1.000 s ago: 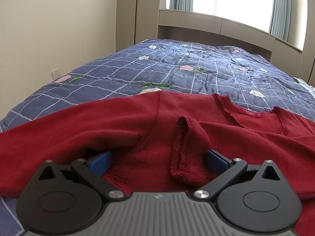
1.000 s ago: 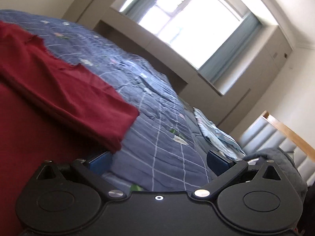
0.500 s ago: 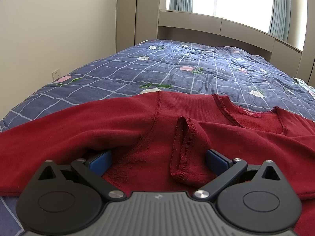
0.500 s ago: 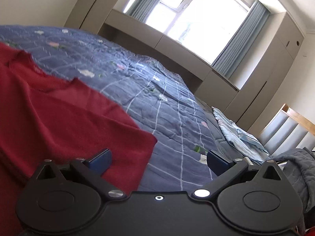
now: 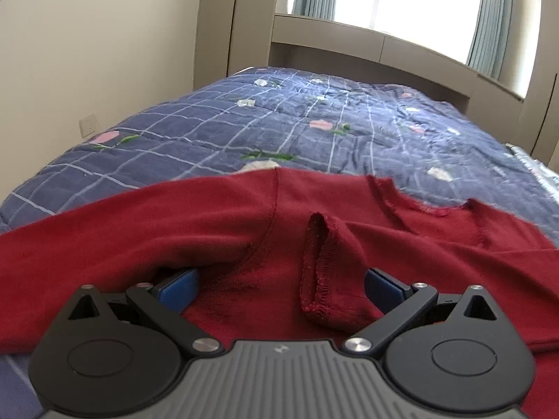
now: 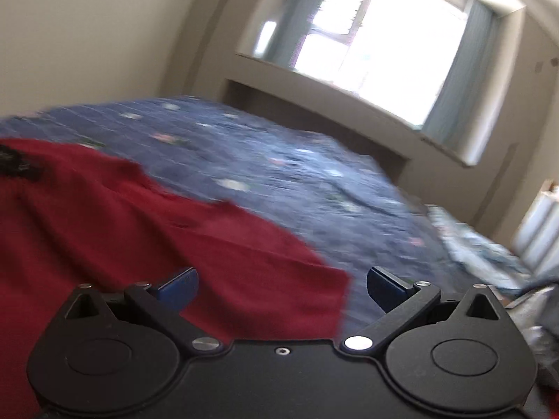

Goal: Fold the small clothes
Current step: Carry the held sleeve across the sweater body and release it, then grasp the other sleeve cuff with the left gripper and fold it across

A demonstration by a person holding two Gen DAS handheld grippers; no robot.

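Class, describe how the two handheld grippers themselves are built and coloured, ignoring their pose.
Both grippers, left gripper and right gripper, have blue finger pads on black linkage arms with silver pivot screws and two round black discs. The left body is ribbed grey; the right is plain black. No cables or sleeves show.

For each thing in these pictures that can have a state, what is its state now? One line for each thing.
red sweater: spread on the bed, not yet folded, one sleeve cuff lying on its body.
sleeve cuff: between the open left fingers, not pinched.
left tongs: open, low over the sweater.
right tongs: open, over the sweater's edge.
blue quilt: spread over the bed.
curtains: drawn aside, window uncovered.
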